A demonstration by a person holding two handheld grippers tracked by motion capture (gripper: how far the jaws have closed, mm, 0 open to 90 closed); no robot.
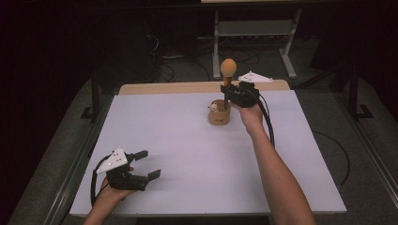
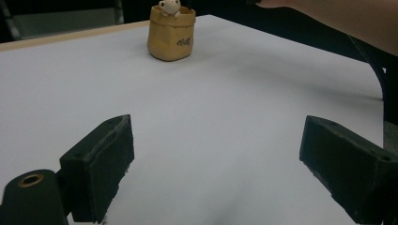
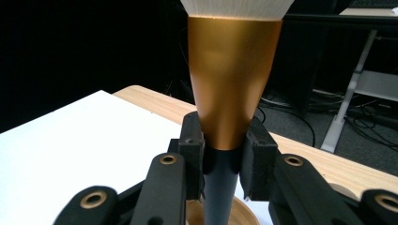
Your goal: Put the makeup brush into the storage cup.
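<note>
Right gripper (image 1: 228, 96), upper centre of the high view, clamped on the brush (image 1: 228, 70) where the black handle meets the flaring bronze ferrule. Brush upright, rounded head topmost, handle end low over the pouch (image 1: 219, 115). In the right gripper view, pads pressed flat on both sides of the smooth, metallic cone; pale ribbed part at the top edge.

Pouch soft, tan, crumpled like fabric, standing near the far edge of the white board (image 1: 187, 154), with a small pale bear figure (image 2: 169, 6) peeking over its rim.

Left gripper (image 1: 149, 164), lower left of the high view, spread wide with nothing between the jaws, close to the board's near left corner. Blocky, matte black pads.

Board smooth and flat; wide bare stretch across centre and right. Wooden table strip (image 1: 197, 87) beyond the far edge, dark floor around.
</note>
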